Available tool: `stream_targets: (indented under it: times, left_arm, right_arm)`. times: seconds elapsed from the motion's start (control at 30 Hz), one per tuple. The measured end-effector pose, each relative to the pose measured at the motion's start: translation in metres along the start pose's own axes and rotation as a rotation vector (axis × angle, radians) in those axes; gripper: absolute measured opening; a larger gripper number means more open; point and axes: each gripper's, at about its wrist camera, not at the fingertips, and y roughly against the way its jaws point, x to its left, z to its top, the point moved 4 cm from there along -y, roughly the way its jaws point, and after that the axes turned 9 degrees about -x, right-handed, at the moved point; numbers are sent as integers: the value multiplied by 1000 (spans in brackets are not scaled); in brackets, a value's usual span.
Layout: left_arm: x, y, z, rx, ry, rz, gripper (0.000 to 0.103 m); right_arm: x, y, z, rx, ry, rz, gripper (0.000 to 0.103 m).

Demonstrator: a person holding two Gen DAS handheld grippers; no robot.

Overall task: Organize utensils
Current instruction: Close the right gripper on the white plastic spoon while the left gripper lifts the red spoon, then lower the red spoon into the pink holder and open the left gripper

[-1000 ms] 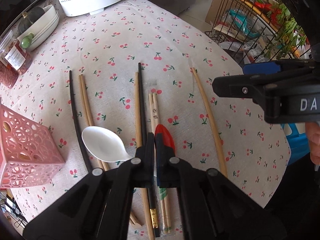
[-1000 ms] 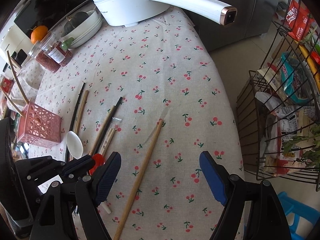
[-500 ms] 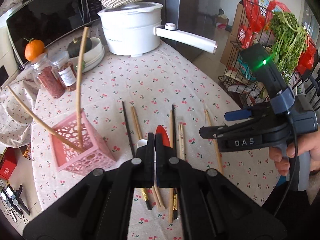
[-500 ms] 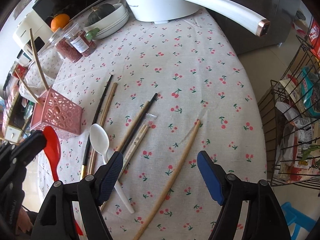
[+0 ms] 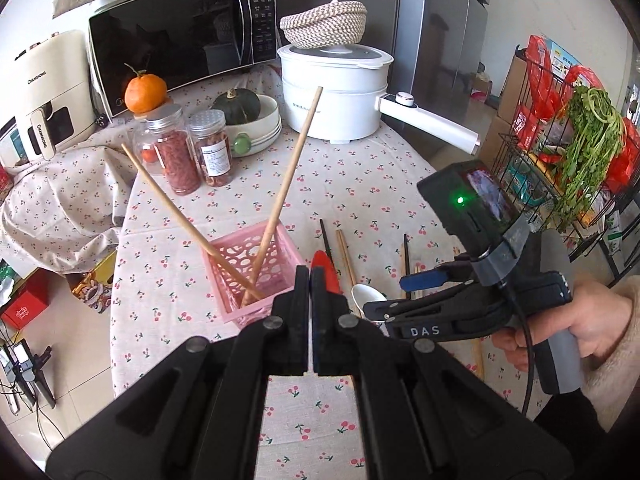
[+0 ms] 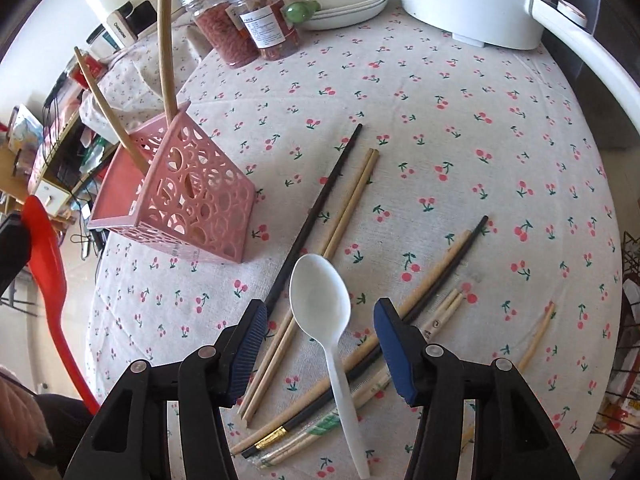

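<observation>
**Left gripper pinched on the red spoon, right gripper spread over the white one**

My left black two-finger gripper (image 5: 310, 280) has its jaws pressed together on a red plastic spoon (image 5: 326, 274); from its own camera I see only the red tip past the fingers, the rest hidden behind them. In the right wrist view the same red spoon (image 6: 46, 264) hangs off the table's left edge, its upper end covered by the black gripper body and its lower end lost in the dark frame corner.

My right gripper with blue pads (image 6: 318, 334) stands wide apart, holding nothing, poised above a white plastic spoon (image 6: 322, 308) that lies near the table's front edge, bowl away from me. The handle crosses a black chopstick with a gold band (image 6: 404, 324); the handle tip runs almost to the frame's bottom.

A pink perforated plastic basket (image 6: 192, 196) sits by the table's left edge with two long bamboo sticks (image 5: 288, 168) leaning out of it. Just beside it lie another black chopstick (image 6: 316, 216) and a wooden pair (image 6: 348, 208). A paper-wrapped pair (image 6: 432, 328) is partly hidden by the right finger; one pale stick (image 6: 536, 336) lies apart toward the right edge.
</observation>
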Motion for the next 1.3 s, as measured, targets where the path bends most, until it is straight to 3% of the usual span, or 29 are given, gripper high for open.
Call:
stream_targets:
  times: [0.17, 0.27, 0.53, 0.83, 1.0, 1.13, 1.3]
  left_arm:
    - [6, 7, -4, -5, 3, 1, 1]
    - [9, 10, -5, -19, 1, 10, 1]
    - [21, 29, 13, -149, 17, 60, 1]
    - [42, 71, 52, -452, 37, 220, 1]
    - [60, 72, 61, -597, 75, 368, 1]
    - [75, 61, 62, -651, 126, 441, 1]
    - [85, 38, 55, -651, 145, 490, 1]
  right_arm:
    - [5, -22, 5, 33, 29, -49, 55]
    - [5, -31, 7, 45, 35, -60, 37]
    - [8, -10, 17, -53, 21, -63, 36]
    - [19, 62, 30, -280, -53, 14, 36]
    - [21, 89, 30, -345, -63, 36, 36]
    - [21, 94, 30, -372, -55, 29, 36]
    - [16, 101, 30, -409, -64, 19, 36]
